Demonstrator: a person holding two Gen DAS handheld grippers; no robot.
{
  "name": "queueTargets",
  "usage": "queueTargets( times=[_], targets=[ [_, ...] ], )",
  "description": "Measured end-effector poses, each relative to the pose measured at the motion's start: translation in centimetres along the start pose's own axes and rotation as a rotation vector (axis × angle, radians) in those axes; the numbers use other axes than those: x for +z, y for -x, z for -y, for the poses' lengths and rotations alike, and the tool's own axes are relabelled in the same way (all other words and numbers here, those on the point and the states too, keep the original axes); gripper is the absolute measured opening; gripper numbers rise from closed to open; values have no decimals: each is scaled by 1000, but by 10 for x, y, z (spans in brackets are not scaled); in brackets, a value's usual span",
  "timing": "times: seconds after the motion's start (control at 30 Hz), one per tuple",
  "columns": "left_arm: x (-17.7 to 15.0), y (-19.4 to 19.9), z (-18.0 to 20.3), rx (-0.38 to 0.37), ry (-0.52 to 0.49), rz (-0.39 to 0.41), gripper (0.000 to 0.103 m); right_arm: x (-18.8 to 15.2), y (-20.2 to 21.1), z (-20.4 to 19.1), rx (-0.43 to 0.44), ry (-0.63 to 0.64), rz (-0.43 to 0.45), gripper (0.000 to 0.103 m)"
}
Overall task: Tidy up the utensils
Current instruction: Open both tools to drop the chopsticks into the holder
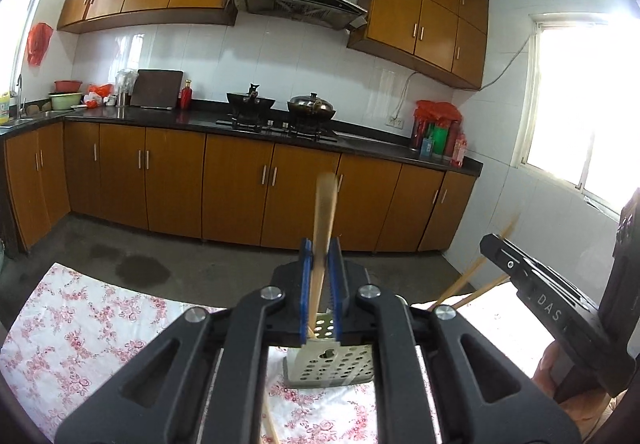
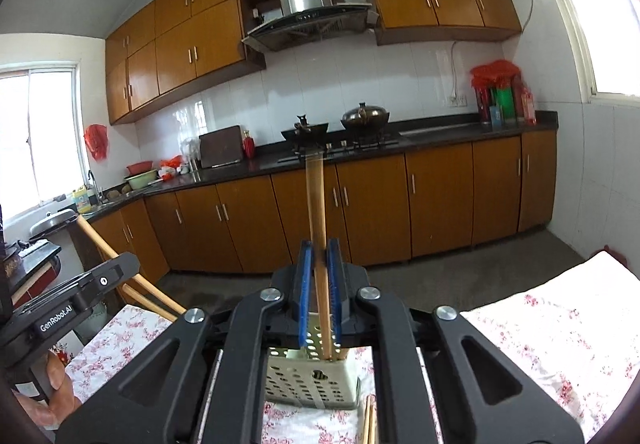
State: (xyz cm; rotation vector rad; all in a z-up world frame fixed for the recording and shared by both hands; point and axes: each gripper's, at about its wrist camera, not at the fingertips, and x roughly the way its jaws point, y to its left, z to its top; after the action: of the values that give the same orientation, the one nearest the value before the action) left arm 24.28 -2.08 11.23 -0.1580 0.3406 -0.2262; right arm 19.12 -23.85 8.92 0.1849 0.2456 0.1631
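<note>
A pale perforated utensil holder [image 1: 332,368] [image 2: 308,380] stands on the floral tablecloth [image 1: 80,324] [image 2: 540,344], just under both grippers. In the left wrist view, wooden chopsticks [image 1: 324,212] rise tilted and blurred between the blue pads of my left gripper [image 1: 320,244], their lower ends in the holder, and the pads are slightly apart. My right gripper [image 2: 320,242] likewise has chopsticks [image 2: 316,204] standing loosely between its pads, with a gap on the left and their tips inside the holder. Each gripper shows at the other view's edge [image 1: 520,272] [image 2: 100,280].
More chopsticks [image 2: 370,420] [image 1: 270,424] lie on the cloth in front of the holder. Beyond the table's far edge are bare floor and brown cabinets under a dark counter [image 1: 360,142] with two woks. A hand [image 2: 52,384] grips the left handle.
</note>
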Motion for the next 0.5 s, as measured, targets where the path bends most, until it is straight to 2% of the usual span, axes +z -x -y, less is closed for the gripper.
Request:
queueTargets(
  times=[0.07,0.2,0.33,0.4,0.5],
  targets=[
    [0,5,1,-1,-6,3,18,2,6,2,-4,-6,4,35],
    [2,20,-2,3,-4,17,22,7,23,6,-14,-4,16,37],
    [1,51,-11,31,-4,26,28,5,52,18,-64,16,11,41],
    [-9,69,-19,62,-19,13,32,-3,62,28,-98,18,-17,45],
    [-34,80,-33,114,-31,-35,36,-31,62,46,-146,-5,-117,45]
  ],
)
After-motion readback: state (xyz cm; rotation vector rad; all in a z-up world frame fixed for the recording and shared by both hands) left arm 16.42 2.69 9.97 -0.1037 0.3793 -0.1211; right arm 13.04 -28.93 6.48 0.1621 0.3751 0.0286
